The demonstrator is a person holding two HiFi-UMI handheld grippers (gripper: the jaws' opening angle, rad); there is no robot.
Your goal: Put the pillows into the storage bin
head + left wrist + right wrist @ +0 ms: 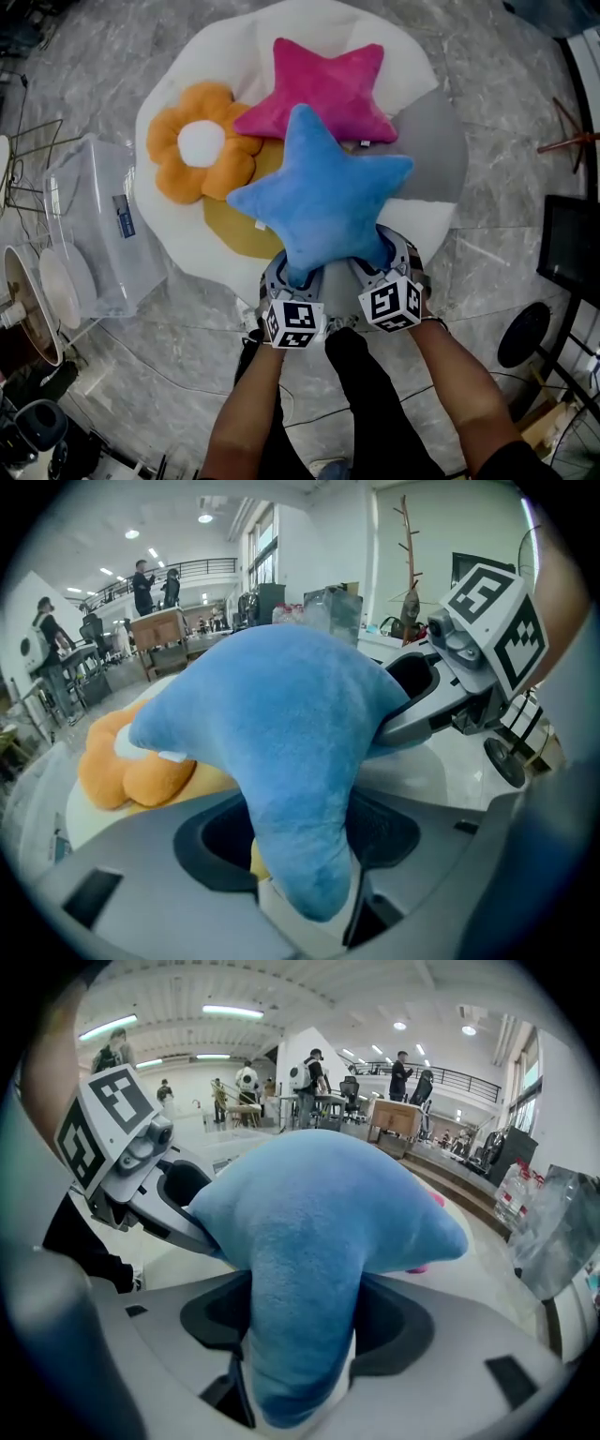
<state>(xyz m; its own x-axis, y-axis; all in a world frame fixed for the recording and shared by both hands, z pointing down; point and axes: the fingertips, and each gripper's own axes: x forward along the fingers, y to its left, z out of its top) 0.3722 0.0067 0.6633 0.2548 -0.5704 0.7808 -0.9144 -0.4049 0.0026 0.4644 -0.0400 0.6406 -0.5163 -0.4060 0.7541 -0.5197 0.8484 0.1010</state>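
Observation:
A blue star pillow is held above the white round cushion. My left gripper is shut on its lower left arm, and my right gripper is shut on its lower right arm. In the left gripper view that arm of the blue star pillow fills the gap of the left gripper, with the right gripper beside it. The right gripper view shows the blue star pillow squeezed in the right gripper. A pink star pillow, an orange flower pillow and a yellow pillow lie beneath.
A clear plastic storage bin stands on the floor left of the cushion. Round white objects sit further left. A dark screen and a black stand base are at the right. Cables cross the marble floor near the person's feet.

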